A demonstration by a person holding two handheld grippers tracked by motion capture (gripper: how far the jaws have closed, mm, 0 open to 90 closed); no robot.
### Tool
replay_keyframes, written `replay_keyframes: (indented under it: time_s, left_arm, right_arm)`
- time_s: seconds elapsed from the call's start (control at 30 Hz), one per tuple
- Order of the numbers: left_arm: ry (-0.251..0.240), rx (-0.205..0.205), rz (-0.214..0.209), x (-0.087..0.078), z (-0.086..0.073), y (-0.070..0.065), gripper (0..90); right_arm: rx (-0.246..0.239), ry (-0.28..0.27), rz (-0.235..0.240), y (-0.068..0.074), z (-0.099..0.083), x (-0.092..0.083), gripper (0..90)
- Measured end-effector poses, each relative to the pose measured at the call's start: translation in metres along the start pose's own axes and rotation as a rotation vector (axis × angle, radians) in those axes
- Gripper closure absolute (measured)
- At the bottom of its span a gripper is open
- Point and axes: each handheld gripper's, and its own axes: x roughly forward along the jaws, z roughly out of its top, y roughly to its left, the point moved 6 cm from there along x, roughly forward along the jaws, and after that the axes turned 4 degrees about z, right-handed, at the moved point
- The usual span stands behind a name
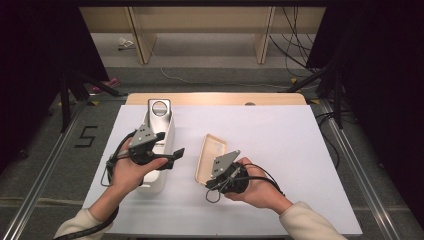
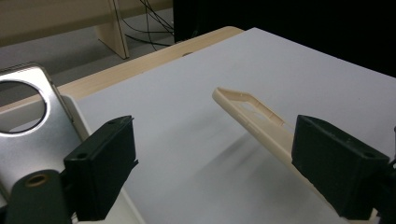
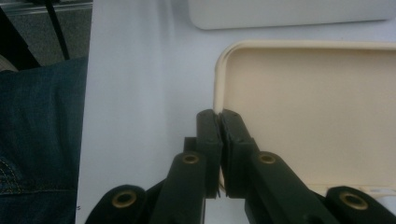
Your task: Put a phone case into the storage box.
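Item: beige phone case (image 1: 210, 157), thin shell, judged light and flexible; tilted above the white table (image 1: 280, 150). Right gripper (image 1: 223, 181) fingers clamp its rim. Left gripper (image 1: 167, 155) fingers spread, empty, beside silver phone (image 1: 159, 114).

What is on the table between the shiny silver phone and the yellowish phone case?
Nothing: between the silver metallic phone on its white stand and the cream plastic phone case, the high view shows just bare white table, and the left gripper view agrees.
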Motion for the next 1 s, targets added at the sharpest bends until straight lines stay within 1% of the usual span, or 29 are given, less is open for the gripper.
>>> replay_keyframes:
  time_s: [0.1,0.27,0.4,0.47,0.57,0.67,0.73,0.8,0.83,0.87,0.9,0.93,1.0]
  left_arm:
    - [0.029,0.006,-0.010,0.012,0.007,-0.005,15.2]
    - [0.098,0.017,-0.029,0.034,0.012,-0.014,17.3]
    - [0.154,-0.010,-0.026,0.053,0.012,-0.018,21.7]
    - [0.169,-0.023,-0.038,0.061,0.013,-0.020,23.6]
    - [0.197,-0.031,-0.032,0.072,0.014,-0.020,27.2]
    - [0.225,-0.038,-0.021,0.080,0.014,-0.018,30.9]
    - [0.242,-0.053,-0.030,0.083,0.014,-0.017,34.4]
    - [0.267,-0.055,-0.031,0.086,0.013,-0.017,36.8]
    - [0.283,-0.057,-0.040,0.087,0.011,-0.018,38.4]
    - [0.296,-0.068,-0.055,0.088,0.010,-0.019,39.6]
    - [0.303,-0.088,-0.069,0.090,0.009,-0.020,40.7]
    - [0.312,-0.100,-0.074,0.090,0.008,-0.021,42.1]
    - [0.329,-0.106,-0.069,0.092,0.006,-0.021,44.9]
  right_arm:
    - [-0.005,-0.003,-0.004,0.001,0.001,0.000,87.7]
    - [-0.006,-0.010,-0.008,0.001,0.003,-0.001,87.7]
    - [-0.010,-0.013,-0.010,0.002,0.004,-0.001,87.7]
    - [-0.014,-0.016,-0.009,0.002,0.005,-0.001,87.7]
    - [-0.015,-0.018,-0.010,0.003,0.006,-0.001,87.7]
    - [-0.020,-0.019,-0.010,0.003,0.007,-0.002,87.7]
    - [-0.021,-0.019,-0.011,0.003,0.007,-0.002,87.7]
    - [-0.021,-0.022,-0.012,0.003,0.007,-0.002,87.7]
    - [-0.024,-0.021,-0.013,0.003,0.007,-0.002,87.7]
    - [-0.025,-0.020,-0.014,0.003,0.007,-0.002,87.7]
    - [-0.028,-0.021,-0.016,0.004,0.008,-0.002,87.7]
    - [-0.031,-0.020,-0.016,0.004,0.008,-0.002,87.7]
    - [-0.034,-0.022,-0.020,0.004,0.009,-0.002,87.7]
